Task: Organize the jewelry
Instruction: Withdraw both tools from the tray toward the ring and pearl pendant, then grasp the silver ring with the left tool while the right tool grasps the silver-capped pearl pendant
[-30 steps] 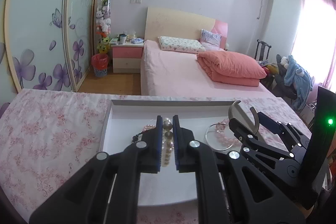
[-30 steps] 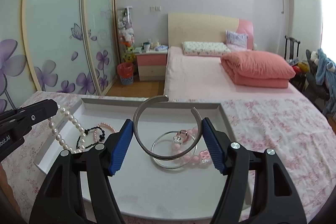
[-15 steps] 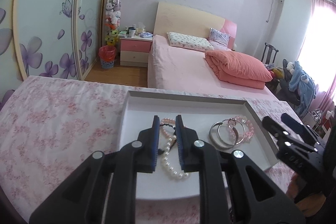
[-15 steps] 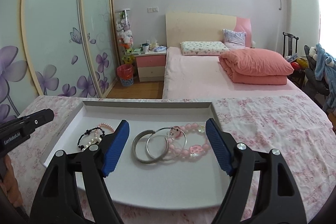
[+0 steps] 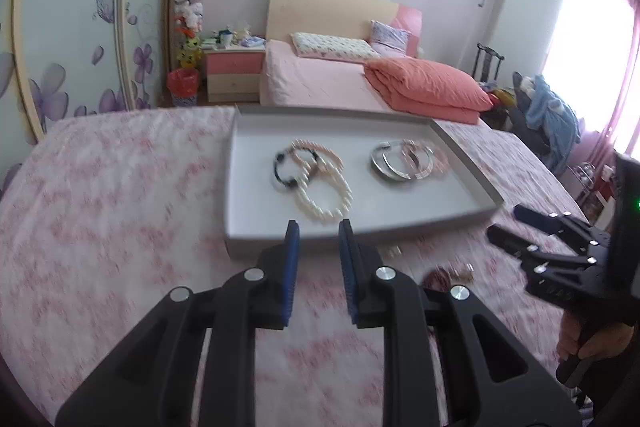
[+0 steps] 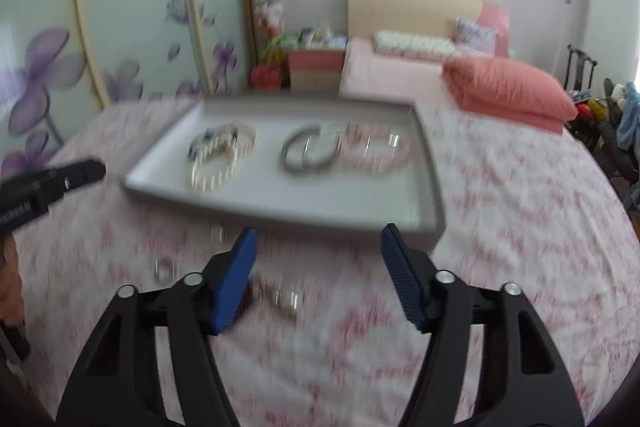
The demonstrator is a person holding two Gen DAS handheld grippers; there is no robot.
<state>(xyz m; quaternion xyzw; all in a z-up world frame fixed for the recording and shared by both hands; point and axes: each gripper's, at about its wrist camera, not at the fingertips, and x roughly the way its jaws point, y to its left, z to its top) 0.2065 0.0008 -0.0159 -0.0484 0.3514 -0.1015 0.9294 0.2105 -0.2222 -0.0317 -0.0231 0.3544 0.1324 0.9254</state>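
Note:
A white tray (image 5: 400,223) (image 6: 424,183) lies on the pink floral tablecloth. In it lie a pearl strand (image 5: 324,195) (image 6: 212,171), a black bead bracelet (image 5: 286,169), silver bangles (image 5: 390,163) (image 6: 308,153) and a pink bead bracelet (image 6: 384,147). My left gripper (image 5: 318,231) is open a little and empty, in front of the tray's near rim. My right gripper (image 6: 318,239) is wide open and empty, also in front of the tray. Small loose pieces lie on the cloth: a ring (image 6: 164,269) and a dark reddish piece (image 5: 440,277) (image 6: 276,297).
The tablecloth (image 5: 100,207) covers the table on both sides of the tray. Behind it are a bed (image 5: 340,83), a nightstand (image 5: 234,71) and a wardrobe with flower doors (image 5: 80,27). The right gripper shows at the right in the left wrist view (image 5: 560,247).
The left gripper let go of the pearl strand and the right let go of the silver bangle, both into the tray. Both grippers pulled back toward the table's near side.

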